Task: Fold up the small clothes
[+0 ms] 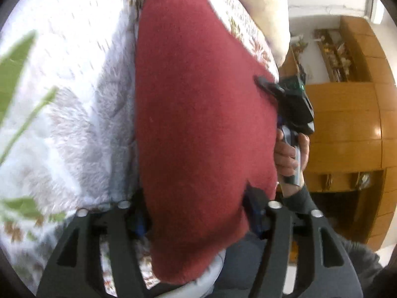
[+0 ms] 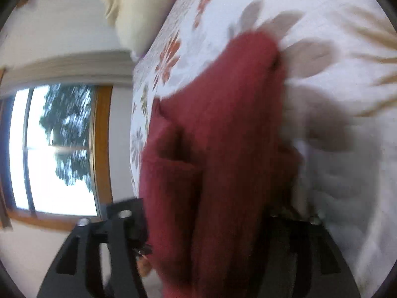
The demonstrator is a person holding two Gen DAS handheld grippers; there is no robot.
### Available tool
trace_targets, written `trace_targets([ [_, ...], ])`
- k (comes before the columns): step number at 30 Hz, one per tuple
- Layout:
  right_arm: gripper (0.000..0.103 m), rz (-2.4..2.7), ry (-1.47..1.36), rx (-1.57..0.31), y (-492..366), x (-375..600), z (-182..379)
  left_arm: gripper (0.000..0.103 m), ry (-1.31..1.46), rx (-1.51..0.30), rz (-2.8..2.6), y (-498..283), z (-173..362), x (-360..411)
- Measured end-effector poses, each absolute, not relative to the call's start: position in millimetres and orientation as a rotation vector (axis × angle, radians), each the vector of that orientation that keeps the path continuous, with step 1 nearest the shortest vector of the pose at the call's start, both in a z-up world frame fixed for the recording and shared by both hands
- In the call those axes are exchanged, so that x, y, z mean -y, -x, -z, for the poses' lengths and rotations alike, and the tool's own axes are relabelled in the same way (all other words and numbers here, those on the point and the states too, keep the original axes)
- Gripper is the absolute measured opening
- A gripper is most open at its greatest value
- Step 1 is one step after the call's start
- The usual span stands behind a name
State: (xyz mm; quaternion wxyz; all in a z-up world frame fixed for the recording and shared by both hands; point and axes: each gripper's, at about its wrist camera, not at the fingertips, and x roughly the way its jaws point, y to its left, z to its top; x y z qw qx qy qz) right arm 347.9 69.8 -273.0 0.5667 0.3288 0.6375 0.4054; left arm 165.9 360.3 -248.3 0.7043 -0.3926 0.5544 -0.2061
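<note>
Left wrist view: left tool (image 1: 198,213) closed on the near edge of a red knitted garment (image 1: 198,104), cloth filling the gap between its two dark fingers (image 1: 278,226). Garment held up off a floral bedspread (image 1: 69,79), spread broad across the middle of the frame and hanging toward the lower edge. At the garment's far right edge, right tool (image 1: 263,82) pinching the cloth, gripped from behind by a hand (image 1: 290,154) in a dark sleeve (image 1: 300,201). Cream pillow (image 1: 263,5) at the top, wooden cabinet (image 1: 347,124) at right. Slight motion blur throughout.

Right wrist view: right tool (image 2: 203,223) clamped on the same red knitted garment (image 2: 218,129), bunched into thick vertical folds between the fingers (image 2: 121,226) and running away over the floral bedspread (image 2: 310,24). Right finger mostly blurred and partly hidden by cloth. Cream pillow (image 2: 139,7) at the upper left, window (image 2: 57,149) with a wooden frame at left, trees beyond. Heavy blur here.
</note>
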Motion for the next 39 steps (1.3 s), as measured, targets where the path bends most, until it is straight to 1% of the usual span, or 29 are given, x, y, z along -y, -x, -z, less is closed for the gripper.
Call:
trace_targets([
  [1, 0.081, -0.926, -0.772, -1.474, -350.8, -58.7, 263.7, 0.081, 0.850, -1.185, 0.408, -161.1, 237.3, -365.8],
  [3, 0.080, -0.850, -0.738, -1.397, -351.1, -25.3, 238.9, 0.082, 0.750, -1.078, 0.210, -142.4, 207.4, -382.6],
  [5, 0.073, -0.816, -0.697, -1.345, -348.0, -0.3, 216.3, 0.082, 0.713, -0.969, 0.203, -121.1, 179.6, -384.3],
  [7, 0.062, -0.851, -0.628, -1.337, -340.2, -3.6, 201.5, 0.082, 0.660, -0.878, 0.286, -103.3, 154.1, -368.2],
  [8, 0.059, -0.861, -0.579, -1.330, -334.6, -15.1, 197.0, 0.082, 0.652, -0.860, 0.353, -98.2, 146.4, -354.0],
  [11, 0.055, -0.859, -0.509, -1.313, -331.4, -43.0, 197.6, 0.082, 0.650, -0.899, 0.506, -96.3, 154.1, -316.7],
  [12, 0.052, -0.865, -0.511, -1.315, -332.9, -48.6, 199.9, 0.082, 0.640, -0.923, 0.523, -100.3, 159.4, -306.1],
  [14, 0.041, -0.863, -0.497, -1.319, -333.3, -62.4, 208.6, 0.080, 0.633, -0.982, 0.553, -105.7, 176.9, -290.8],
  [15, 0.019, -0.864, -0.486, -1.320, -333.8, -61.4, 211.0, 0.080, 0.631, -1.001, 0.561, -107.1, 184.1, -292.5],
  [16, 0.009, -0.857, -0.462, -1.312, -330.3, -61.4, 209.3, 0.080, 0.625, -1.022, 0.560, -111.0, 192.4, -289.3],
  [20, 0.008, -0.888, -0.470, -1.155, -323.4, -58.3, 180.7, 0.080, 0.648, -1.089, 0.531, -123.0, 221.7, -288.0],
  [22, 0.008, -0.837, -0.455, -1.173, -330.5, -60.3, 190.5, 0.080, 0.641, -1.101, 0.535, -122.7, 224.5, -286.8],
  [24, 0.008, -0.744, -0.394, -1.281, -342.4, -68.8, 228.8, 0.080, 0.676, -1.099, 0.580, -124.1, 215.3, -287.4],
  [26, 0.009, -0.735, -0.409, -1.294, -345.3, -68.6, 243.2, 0.080, 0.709, -1.050, 0.624, -129.3, 192.8, -295.9],
  [27, 0.012, -0.744, -0.435, -1.292, -346.0, -66.0, 243.4, 0.081, 0.707, -1.018, 0.624, -131.6, 180.3, -304.0],
  [28, 0.016, -0.754, -0.469, -1.289, -346.9, -62.1, 242.4, 0.082, 0.710, -0.993, 0.619, -134.3, 171.4, -311.8],
  [29, 0.019, -0.766, -0.509, -1.278, -347.8, -55.7, 237.8, 0.084, 0.726, -0.960, 0.607, -142.8, 161.2, -327.1],
  [30, 0.021, -0.768, -0.522, -1.264, -347.8, -51.5, 232.6, 0.085, 0.733, -0.945, 0.587, -152.1, 157.7, -342.2],
  [32, 0.021, -0.793, -0.561, -1.216, -344.7, -40.4, 214.2, 0.085, 0.717, -0.945, 0.528, -178.8, 156.7, -367.2],
  [34, 0.021, -0.848, -0.582, -1.197, -337.0, -40.1, 200.4, 0.085, 0.740, -0.973, 0.516, -203.3, 166.6, -381.9],
  [36, 0.021, -0.919, -0.536, -1.210, -327.6, -52.8, 192.1, 0.085, 0.752, -1.026, 0.489, -230.4, 187.7, -390.3],
  [38, 0.021, -0.958, -0.475, -1.265, -323.8, -69.8, 205.9, 0.083, 0.711, -1.094, 0.434, -251.7, 211.4, -390.8],
  [39, 0.017, -0.938, -0.442, -1.289, -324.8, -74.2, 217.2, 0.083, 0.717, -1.127, 0.420, -258.8, 226.4, -393.5],
])
